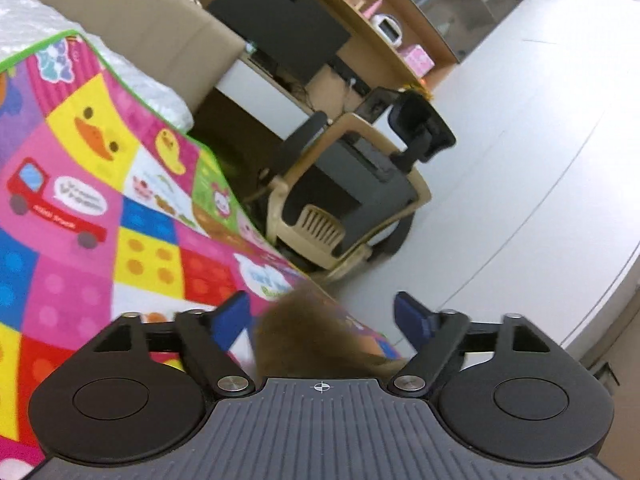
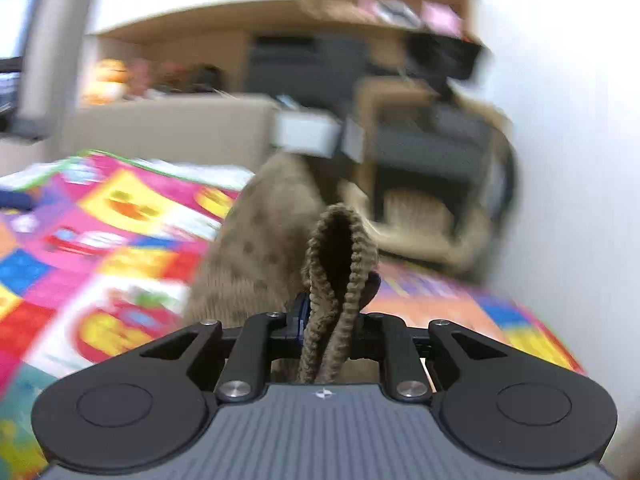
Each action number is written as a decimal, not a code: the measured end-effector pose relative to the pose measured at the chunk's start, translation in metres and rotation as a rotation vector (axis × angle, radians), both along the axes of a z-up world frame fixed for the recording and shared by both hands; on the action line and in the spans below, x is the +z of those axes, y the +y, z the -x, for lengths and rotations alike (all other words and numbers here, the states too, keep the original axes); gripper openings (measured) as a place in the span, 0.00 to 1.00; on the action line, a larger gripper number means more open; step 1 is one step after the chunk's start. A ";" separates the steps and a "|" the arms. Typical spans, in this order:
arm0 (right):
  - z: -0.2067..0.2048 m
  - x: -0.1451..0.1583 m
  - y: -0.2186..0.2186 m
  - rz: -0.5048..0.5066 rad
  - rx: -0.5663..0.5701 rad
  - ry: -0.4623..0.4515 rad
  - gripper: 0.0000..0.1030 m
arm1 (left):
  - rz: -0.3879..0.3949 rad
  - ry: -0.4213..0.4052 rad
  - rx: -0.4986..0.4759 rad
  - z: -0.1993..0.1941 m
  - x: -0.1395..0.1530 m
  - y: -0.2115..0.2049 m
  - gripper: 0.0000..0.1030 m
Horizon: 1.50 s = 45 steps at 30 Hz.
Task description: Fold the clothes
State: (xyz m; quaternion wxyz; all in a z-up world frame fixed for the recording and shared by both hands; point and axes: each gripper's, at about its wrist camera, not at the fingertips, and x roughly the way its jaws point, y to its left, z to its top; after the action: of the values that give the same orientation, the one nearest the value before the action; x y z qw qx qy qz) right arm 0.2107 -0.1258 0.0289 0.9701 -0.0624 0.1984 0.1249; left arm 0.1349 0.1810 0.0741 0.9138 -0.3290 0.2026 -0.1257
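A brown knitted garment (image 2: 256, 248) lies on the colourful play mat (image 2: 100, 240). My right gripper (image 2: 332, 320) is shut on its ribbed edge (image 2: 340, 264), which loops up between the fingers. In the left wrist view my left gripper (image 1: 320, 316) is open, its blue fingers (image 1: 412, 320) wide apart. A blurred part of the brown garment (image 1: 316, 336) sits between and below them, not gripped. The mat (image 1: 100, 200) fills the left of that view.
A beige and grey office chair (image 1: 352, 192) stands just past the mat's edge, also in the right wrist view (image 2: 432, 168). A beige sofa back (image 1: 132, 20), a desk with dark monitor (image 1: 280, 20) and shelves lie beyond. A white wall (image 2: 568, 160) is right.
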 end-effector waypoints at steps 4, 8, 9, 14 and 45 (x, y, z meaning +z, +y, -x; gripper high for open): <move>-0.017 -0.034 -0.066 -0.103 -0.077 0.213 0.33 | -0.027 0.096 -0.079 -0.026 -0.023 -0.036 0.91; -0.012 -0.048 -0.085 -0.020 -0.120 0.186 0.55 | -0.073 0.215 -0.186 -0.057 -0.054 -0.077 0.91; -0.013 -0.047 -0.089 -0.012 -0.118 0.180 0.56 | -0.094 0.237 -0.210 -0.062 -0.060 -0.087 0.91; -0.015 -0.025 -0.094 0.069 -0.105 0.091 0.56 | -0.187 0.185 -0.280 -0.087 -0.059 -0.123 0.88; -0.032 -0.001 -0.097 -0.096 0.162 0.179 0.70 | -0.122 0.356 -0.388 -0.124 -0.114 -0.144 0.88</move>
State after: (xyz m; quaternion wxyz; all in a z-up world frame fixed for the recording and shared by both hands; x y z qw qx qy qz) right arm 0.2424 -0.2230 0.0276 0.9372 -0.0201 0.2721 0.2172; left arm 0.2592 0.0368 -0.0395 0.8407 -0.2450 0.4265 -0.2264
